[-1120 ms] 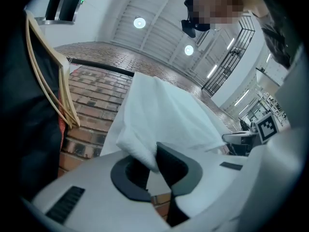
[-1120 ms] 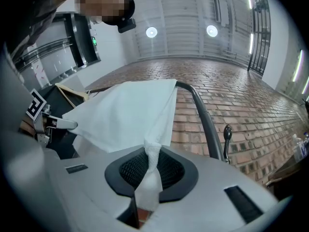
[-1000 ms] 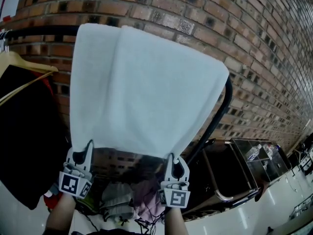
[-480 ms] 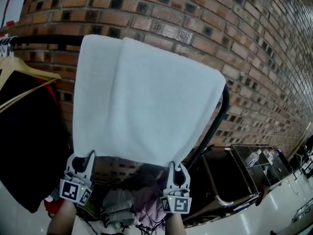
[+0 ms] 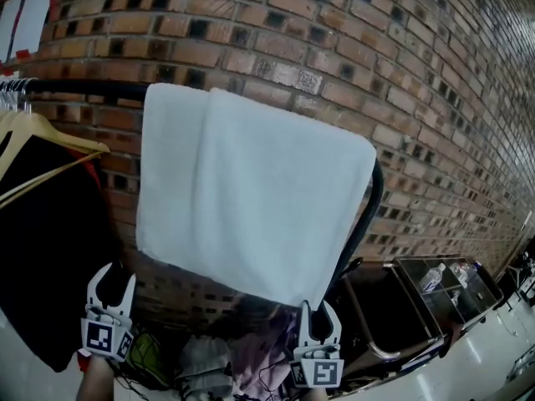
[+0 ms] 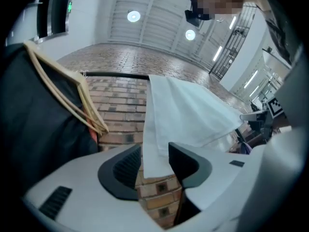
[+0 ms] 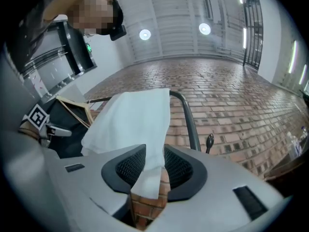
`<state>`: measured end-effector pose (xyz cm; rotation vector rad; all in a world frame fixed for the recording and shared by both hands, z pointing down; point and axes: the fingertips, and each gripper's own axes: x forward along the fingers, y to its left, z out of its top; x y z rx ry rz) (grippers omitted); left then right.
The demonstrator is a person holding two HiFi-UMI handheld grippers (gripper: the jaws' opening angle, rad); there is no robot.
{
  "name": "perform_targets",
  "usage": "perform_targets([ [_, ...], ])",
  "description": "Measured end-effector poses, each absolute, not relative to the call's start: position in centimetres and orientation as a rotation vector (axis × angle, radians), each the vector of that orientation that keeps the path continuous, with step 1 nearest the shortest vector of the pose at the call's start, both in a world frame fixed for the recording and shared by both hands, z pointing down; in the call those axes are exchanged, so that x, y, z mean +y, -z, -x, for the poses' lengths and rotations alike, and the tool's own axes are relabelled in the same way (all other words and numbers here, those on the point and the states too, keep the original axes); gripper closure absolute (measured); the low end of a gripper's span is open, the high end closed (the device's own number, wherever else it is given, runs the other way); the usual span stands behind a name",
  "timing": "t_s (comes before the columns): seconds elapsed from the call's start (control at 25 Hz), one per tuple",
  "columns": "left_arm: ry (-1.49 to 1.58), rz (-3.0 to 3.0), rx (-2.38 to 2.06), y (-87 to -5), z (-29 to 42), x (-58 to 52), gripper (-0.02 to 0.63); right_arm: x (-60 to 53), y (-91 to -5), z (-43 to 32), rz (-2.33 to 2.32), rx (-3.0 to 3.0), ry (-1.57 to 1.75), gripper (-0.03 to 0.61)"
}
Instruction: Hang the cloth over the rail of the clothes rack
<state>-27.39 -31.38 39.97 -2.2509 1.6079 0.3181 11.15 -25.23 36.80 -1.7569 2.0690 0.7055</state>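
Head view shows my left tool [image 5: 111, 276] lower than a second ago, when both tools were up at the cloth's [image 5: 251, 190] bottom edge. It now sits below and left of the lower left corner, apart from it. In the left gripper view its jaws are spread wide and grip nothing.

My right tool [image 5: 319, 312] is still at the lower right corner. In the right gripper view its jaws are parted too, and the corner hangs loose between them, unpinched.

The cloth is draped over the black rail [image 5: 84, 88] and hangs by itself, so I judge the hanging all but done, with only the right tool to draw away.

Free room lies near and below. A wooden hanger [image 5: 50, 132] with a dark garment [image 5: 42, 249] crowds the left, the brick wall [image 5: 418, 98] is just behind, and the rack's upright [image 5: 365, 215] runs beside the cloth's right edge.
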Motion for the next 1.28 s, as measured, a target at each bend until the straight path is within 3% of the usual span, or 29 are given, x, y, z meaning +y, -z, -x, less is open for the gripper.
perform_targets([
  [0.72, -0.430, 2.038, 1.328, -15.1, 21.6, -30.0, 0.399, -28.2, -18.2, -9.8, 1.700, 2.012, -0.966, 0.471],
  [1.2, -0.347, 2.005, 1.395, -9.8, 21.7, -33.7, 0.399, -31.7, -11.0, -12.8, 1.749, 1.961, -0.886, 0.469],
  [1.28, -0.346, 1.993, 1.407, -9.5, 21.8, -34.2, 0.460, -31.7, -10.5, -12.4, 1.736, 1.952, -0.915, 0.469],
])
